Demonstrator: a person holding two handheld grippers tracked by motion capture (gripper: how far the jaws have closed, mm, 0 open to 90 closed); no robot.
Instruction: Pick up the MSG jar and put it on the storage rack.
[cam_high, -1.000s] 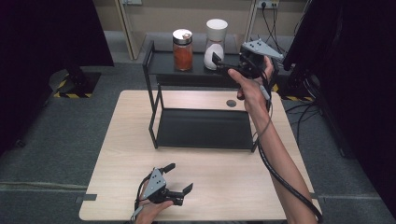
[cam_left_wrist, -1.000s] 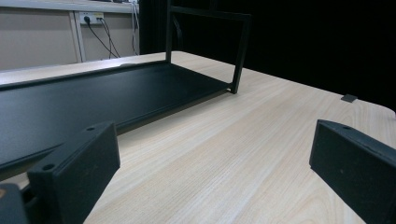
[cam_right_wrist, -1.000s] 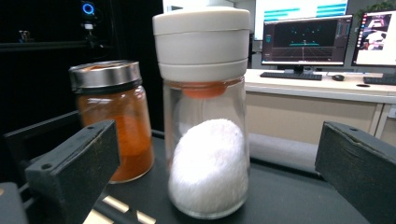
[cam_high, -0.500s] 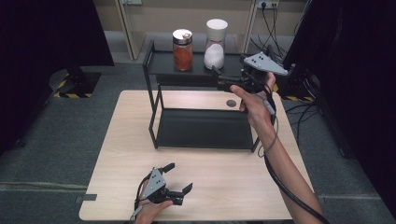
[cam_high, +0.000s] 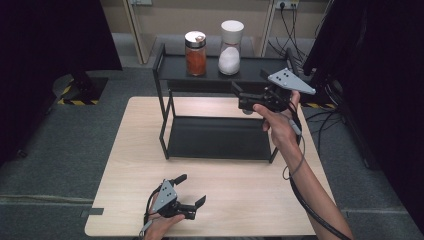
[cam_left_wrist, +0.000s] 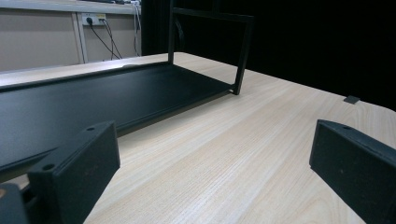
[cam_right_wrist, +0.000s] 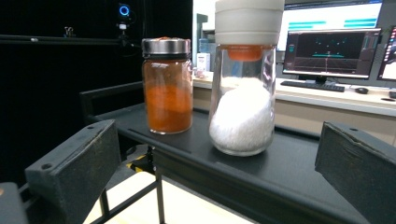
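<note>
A black two-level rack stands on the wooden table. Its top shelf carries an orange-filled jar with a metal lid, and to its right a white-lidded jar of white powder. My right gripper is open in the air just in front of the top shelf, aimed at the white jar and holding nothing. Low at the table's front edge, my left gripper is open and empty, facing the rack's bare lower shelf.
Black curtains hang at the left and right. Cables and a wall socket lie behind the rack. A yellow-and-black striped stand base sits on the floor at left. Lit monitors on a desk show behind the jars.
My right gripper has drawn back from the white jar toward the person and dropped lower, still open. Both jars stay on the top shelf. The left gripper has not moved.
</note>
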